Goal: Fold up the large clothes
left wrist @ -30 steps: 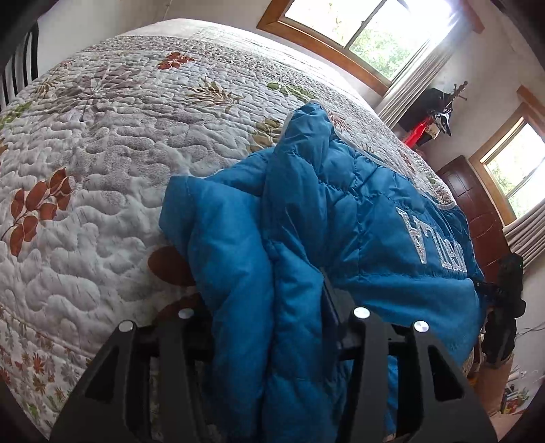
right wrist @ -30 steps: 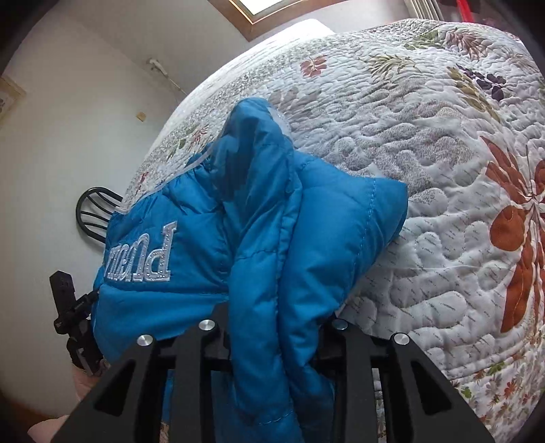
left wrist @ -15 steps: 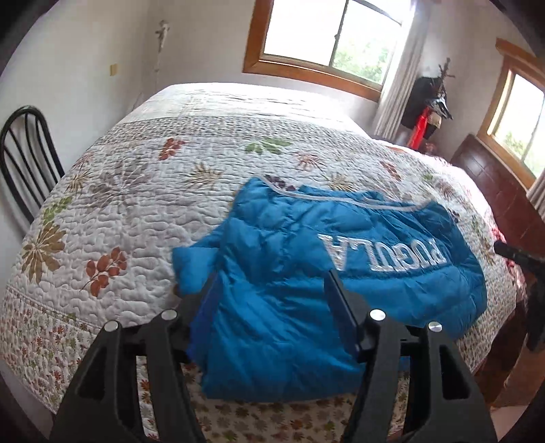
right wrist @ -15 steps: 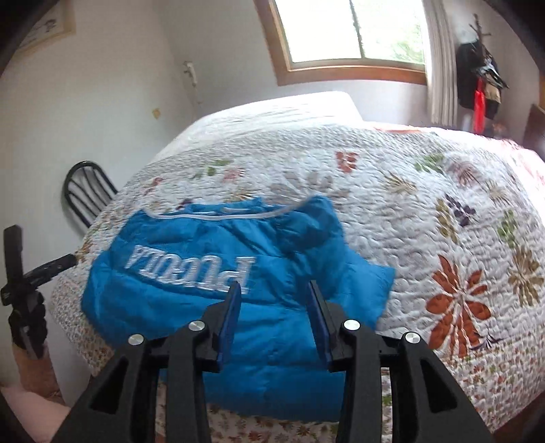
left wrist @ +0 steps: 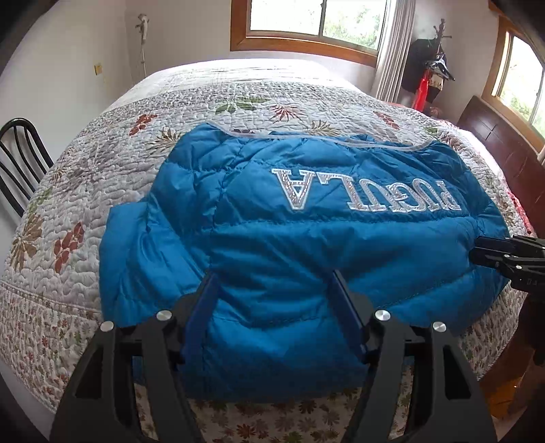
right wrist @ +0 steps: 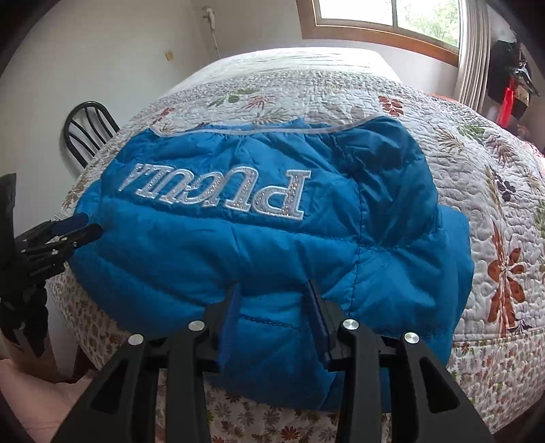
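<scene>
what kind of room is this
Most likely a bedroom in a home: a wide bed under a flowered quilt with a blue jacket on it, wood-framed windows with curtains, and a coat stand in the corner.

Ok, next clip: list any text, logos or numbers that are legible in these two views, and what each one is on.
"PUGULA": large silver rhinestone letters across the blue puffer jacket, upside down in both views; the third letter could be a C or a G.
"DA": small raised marking on the black body of the right tool, cut off at the edge of the left view, so the rest cannot be read.
Nothing else legible: the floral quilt carries no writing.
</scene>
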